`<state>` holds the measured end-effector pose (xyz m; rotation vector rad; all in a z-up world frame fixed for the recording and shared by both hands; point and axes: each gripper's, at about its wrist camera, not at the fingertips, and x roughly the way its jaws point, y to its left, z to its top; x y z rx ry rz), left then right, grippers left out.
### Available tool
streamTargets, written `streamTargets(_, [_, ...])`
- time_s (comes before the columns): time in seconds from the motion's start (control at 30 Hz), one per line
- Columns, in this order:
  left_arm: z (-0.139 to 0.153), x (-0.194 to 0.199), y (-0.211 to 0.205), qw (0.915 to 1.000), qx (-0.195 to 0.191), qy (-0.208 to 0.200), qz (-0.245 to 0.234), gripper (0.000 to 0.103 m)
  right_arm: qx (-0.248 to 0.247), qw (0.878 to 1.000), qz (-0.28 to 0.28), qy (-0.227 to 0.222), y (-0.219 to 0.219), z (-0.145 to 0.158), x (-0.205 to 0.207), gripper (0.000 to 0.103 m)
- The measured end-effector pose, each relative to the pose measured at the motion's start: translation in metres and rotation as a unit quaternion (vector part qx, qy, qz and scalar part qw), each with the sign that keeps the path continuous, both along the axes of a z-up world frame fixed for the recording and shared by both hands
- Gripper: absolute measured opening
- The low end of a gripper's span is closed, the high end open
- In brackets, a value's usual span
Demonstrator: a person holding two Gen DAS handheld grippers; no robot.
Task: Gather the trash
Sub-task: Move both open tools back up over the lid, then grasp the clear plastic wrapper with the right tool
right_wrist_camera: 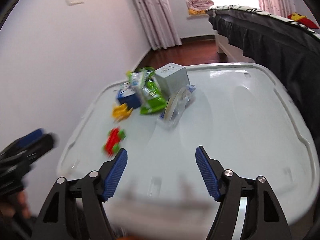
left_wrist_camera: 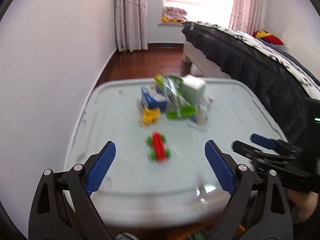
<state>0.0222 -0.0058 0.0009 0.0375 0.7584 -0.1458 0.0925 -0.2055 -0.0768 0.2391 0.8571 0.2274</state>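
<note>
Left wrist view: left tool agape, empty, short of trash heap; right tool likewise spread, empty. Green wrapper mid-heap on tabletop, white box behind, red toy car nearer. Approach step; next: advance, straddle wrapper, avoid toys.

Left gripper, right gripper: black frames, blue ribbed pads, silver screws.

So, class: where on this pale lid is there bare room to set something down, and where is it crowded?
Bare: the lid's right half, from the clear wrapper across to the rim beside the bed, and the near strip by the right gripper. Crowded: the far-left cluster of green packet, grey box, blue carton and toys.
</note>
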Motion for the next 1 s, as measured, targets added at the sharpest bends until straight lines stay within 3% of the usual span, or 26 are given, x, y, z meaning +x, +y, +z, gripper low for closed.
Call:
streamTargets(0.1, [0.0,0.016,0.017,0.9996,-0.021,0.001,0.02,0.088,-0.025,0.999,-0.013,0.02,0.01,-0.013,0.047,0.064])
streamTargets(0.2, [0.005,0.023,0.04,0.9959,-0.075,0.011,0.049,0.088,-0.032,0.998,-0.033,0.04,0.013,-0.026,0.081,0.063])
streamTargets(0.37, [0.019,0.024,0.069,0.9906,-0.1,-0.008,0.094,0.088,-0.058,0.993,-0.066,0.073,0.014,-0.047,0.123,0.06])
streamTargets(0.6, [0.019,0.021,0.08,0.9884,-0.112,-0.005,0.102,0.088,-0.057,0.99,-0.086,0.095,0.009,-0.066,0.144,0.052])
streamTargets(0.9, [0.017,0.024,0.073,0.9908,-0.097,-0.006,0.094,0.088,-0.031,0.995,-0.06,0.077,0.006,-0.059,0.129,0.006])
streamTargets(1.0, [0.014,0.027,0.073,0.9904,-0.097,-0.003,0.098,0.088,-0.023,0.996,-0.048,0.071,0.005,-0.054,0.124,0.005])
